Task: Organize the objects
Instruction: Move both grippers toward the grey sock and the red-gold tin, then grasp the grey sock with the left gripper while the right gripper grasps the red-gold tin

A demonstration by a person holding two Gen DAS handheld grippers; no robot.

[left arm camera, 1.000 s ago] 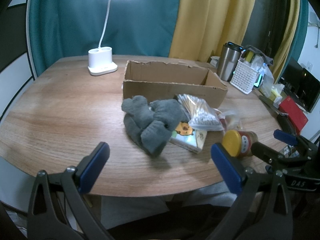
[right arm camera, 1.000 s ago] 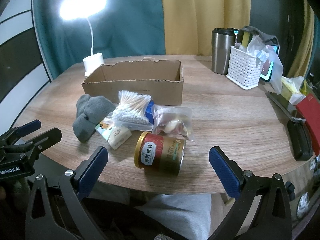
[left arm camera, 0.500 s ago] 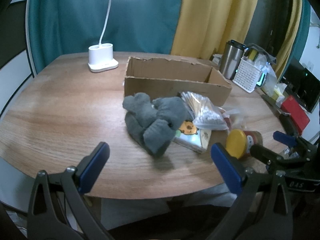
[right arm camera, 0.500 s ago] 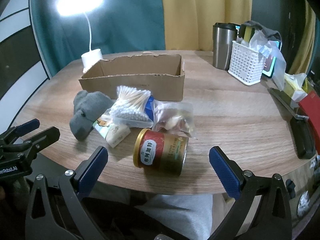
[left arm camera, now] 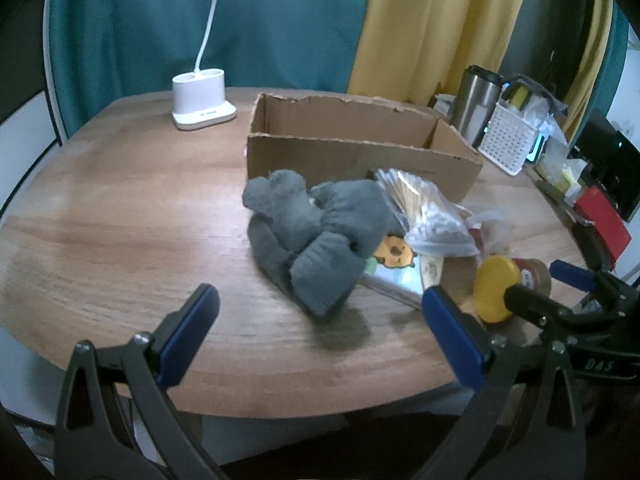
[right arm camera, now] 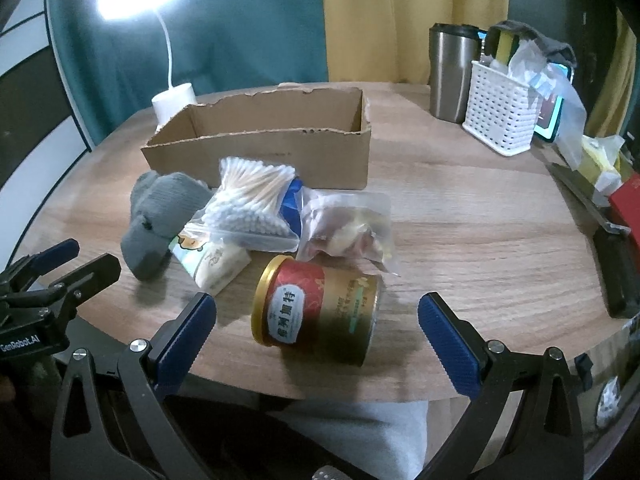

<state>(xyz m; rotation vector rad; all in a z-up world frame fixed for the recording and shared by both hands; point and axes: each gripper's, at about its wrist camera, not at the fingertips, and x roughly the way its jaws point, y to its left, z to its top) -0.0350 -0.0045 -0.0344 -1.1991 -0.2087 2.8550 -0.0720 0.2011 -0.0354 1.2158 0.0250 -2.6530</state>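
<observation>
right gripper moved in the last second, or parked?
Yes. In the right wrist view the right gripper has eased forward toward the tin: the tin and the cardboard box sit slightly larger and lower than a second ago. Fingers stay open.

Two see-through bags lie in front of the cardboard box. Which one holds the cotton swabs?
The bag of cotton swabs is the left one in the right wrist view, leaning on the grey socks. The other clear bag, to its right, holds lumpy brownish pieces.
</observation>
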